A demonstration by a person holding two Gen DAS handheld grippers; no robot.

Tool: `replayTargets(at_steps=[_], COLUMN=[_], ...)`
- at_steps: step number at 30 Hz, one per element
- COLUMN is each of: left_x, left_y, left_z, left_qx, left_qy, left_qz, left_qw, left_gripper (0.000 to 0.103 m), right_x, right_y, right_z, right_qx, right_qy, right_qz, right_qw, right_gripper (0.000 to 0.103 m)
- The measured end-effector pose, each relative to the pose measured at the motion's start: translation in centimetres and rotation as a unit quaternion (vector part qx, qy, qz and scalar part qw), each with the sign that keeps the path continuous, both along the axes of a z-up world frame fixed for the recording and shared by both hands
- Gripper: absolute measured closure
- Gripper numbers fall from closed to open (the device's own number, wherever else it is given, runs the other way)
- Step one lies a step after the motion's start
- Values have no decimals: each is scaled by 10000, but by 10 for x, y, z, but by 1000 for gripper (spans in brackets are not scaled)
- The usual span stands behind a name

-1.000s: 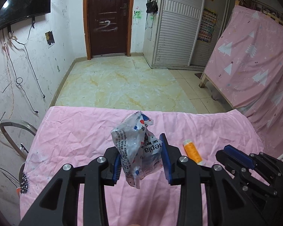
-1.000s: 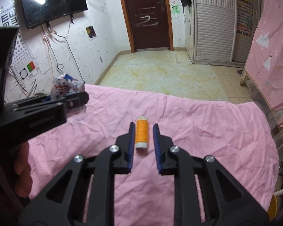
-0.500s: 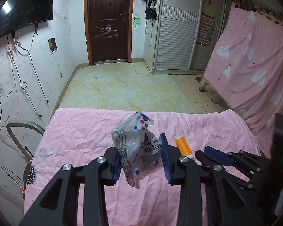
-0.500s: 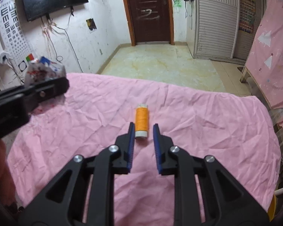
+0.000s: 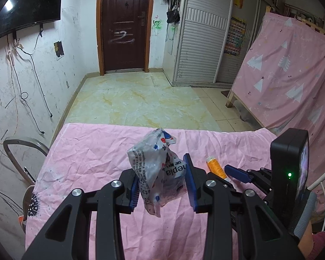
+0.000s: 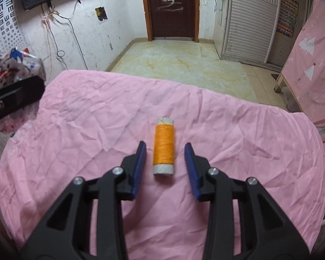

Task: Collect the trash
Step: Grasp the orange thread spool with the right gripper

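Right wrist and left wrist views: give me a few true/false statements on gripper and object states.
1. The left gripper is shut on the crumpled wrapper. True.
2. The right gripper is clamped on the orange thread spool. False: its fingers stand open, apart from the spool on either side.
3. The spool lies on its side on the pink cloth. True.
4. The wrapper rests on the cloth. False: it is held above it.

Both tools are matte black plastic frames with triangular cut-outs and round silver screws at the joints. The left tool point(image 5: 162, 182) and right tool point(image 6: 165, 169) carry ribbed blue pads point(image 6: 139, 169) on their fingers.
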State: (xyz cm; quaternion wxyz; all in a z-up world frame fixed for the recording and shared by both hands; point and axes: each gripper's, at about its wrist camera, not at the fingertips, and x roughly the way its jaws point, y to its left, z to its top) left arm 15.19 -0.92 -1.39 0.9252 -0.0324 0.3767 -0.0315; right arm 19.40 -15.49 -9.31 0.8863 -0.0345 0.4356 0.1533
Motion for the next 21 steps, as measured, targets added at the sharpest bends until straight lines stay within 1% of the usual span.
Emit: replayTargets(at_steps=[1, 2, 8, 12, 21], left_x=[1, 2, 4, 1, -17], left_y=[0, 2, 3, 1, -21], left_z=[-1, -1, -4, -3, 8], left_qx=[-6, -17, -9, 13, 92], left_qy=[9, 19, 42, 23, -122], left_qz=[0, 4, 19, 23, -123], left_qw=[10000, 10000, 10000, 10000, 9998], left_gripper=[77, 77, 77, 77, 77], right_x=[0, -1, -3, -7, -35], right_y=[1, 3, -1, -9, -54], right_z=[0, -1, 1, 10, 40], right_qx=[-131, -179, -68, 67, 473], right_qy=[-57, -84, -111, -192, -540], right_qz=[-29, -41, -96, -161, -499], right_qw=[9999, 9998, 9999, 9997, 9962], right_gripper=[83, 85, 86, 86, 85])
